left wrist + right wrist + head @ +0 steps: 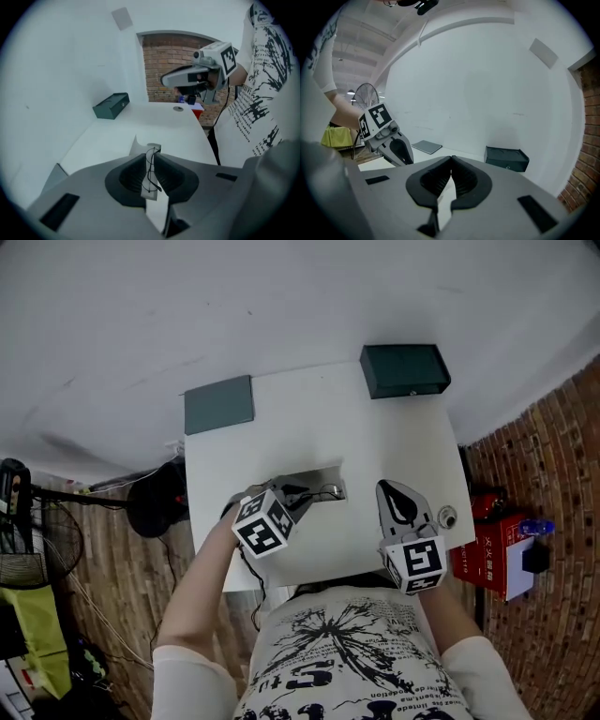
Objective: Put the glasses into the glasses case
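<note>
A square white bench [394, 442] with a smooth matte top stands against a plain white wall, with a rough red brick wall to the right and wood-plank flooring around it. At the bench's far right corner sits the glasses case [405, 369], a dark green, hard-edged rectangular box with a small pale clasp on its front face. At the far left corner, well apart from it, lies a thin flat grey-green slab [218, 404] with squared corners. Near the front edge, the person's left tool [305, 495], made of grey moulded plastic with ribbed black pads and a cube of black-and-white square markers, is clamped on the glasses [324, 491]. In the left gripper view the glasses [150, 169] show as a thin dark wire frame pinched edge-on between the pads, held over a pale grey flat patch on the bench that cannot be identified. The glasses are therefore in the left tool near the bench's middle, far from the case. The right tool [386, 487], of the same build, hovers at the front right with its pads pressed together on nothing. A small round metallic disc [447, 517] lies just beside it at the bench's right edge.
</note>
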### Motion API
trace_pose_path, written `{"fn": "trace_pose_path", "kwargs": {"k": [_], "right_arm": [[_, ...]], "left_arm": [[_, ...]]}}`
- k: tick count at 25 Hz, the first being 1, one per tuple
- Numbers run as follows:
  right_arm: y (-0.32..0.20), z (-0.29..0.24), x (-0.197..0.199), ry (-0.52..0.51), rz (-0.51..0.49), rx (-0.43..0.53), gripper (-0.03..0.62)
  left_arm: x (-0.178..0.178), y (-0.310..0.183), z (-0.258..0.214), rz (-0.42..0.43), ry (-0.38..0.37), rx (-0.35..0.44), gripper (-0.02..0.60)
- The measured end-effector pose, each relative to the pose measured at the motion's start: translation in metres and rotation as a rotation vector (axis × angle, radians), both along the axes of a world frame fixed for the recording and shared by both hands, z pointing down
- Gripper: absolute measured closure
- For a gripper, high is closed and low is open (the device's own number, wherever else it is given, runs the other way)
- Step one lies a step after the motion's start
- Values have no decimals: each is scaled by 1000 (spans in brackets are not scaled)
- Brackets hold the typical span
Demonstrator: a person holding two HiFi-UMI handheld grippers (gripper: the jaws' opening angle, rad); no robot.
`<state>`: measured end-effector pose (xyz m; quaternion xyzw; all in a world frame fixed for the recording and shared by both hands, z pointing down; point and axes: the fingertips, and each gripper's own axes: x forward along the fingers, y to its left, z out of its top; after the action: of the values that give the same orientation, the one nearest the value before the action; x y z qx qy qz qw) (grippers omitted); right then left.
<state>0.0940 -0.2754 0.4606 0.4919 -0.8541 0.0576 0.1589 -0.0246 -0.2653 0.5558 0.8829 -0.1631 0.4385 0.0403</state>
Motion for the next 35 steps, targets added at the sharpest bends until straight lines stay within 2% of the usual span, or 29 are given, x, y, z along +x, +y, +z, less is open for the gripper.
{"fn": "trace_pose_path", "kwargs": {"k": [5, 11, 15, 20, 24, 28, 35], "right_arm": [[8, -18, -14, 9, -38, 43, 579], [18, -33, -29, -5, -83, 71, 579], [28, -40, -39, -9, -110, 85, 579], [34, -47, -52, -8, -142, 103, 579], [37, -52, -60, -16, -162, 115, 579], [37, -50, -66, -17, -163, 113, 580], [39, -49, -68, -37, -163, 110, 580]], "left_arm": [[-17, 0, -39, -111, 106, 94, 565], [-34, 8, -75, -235, 201, 189, 568], [-44, 18, -104, -344, 307, 259, 568], [-61, 36, -138, -476, 407, 358, 568], [-80, 47, -152, -598, 473, 407, 568], [-102, 51, -151, -694, 503, 414, 568], [-110, 49, -154, -700, 503, 434, 568]]}}
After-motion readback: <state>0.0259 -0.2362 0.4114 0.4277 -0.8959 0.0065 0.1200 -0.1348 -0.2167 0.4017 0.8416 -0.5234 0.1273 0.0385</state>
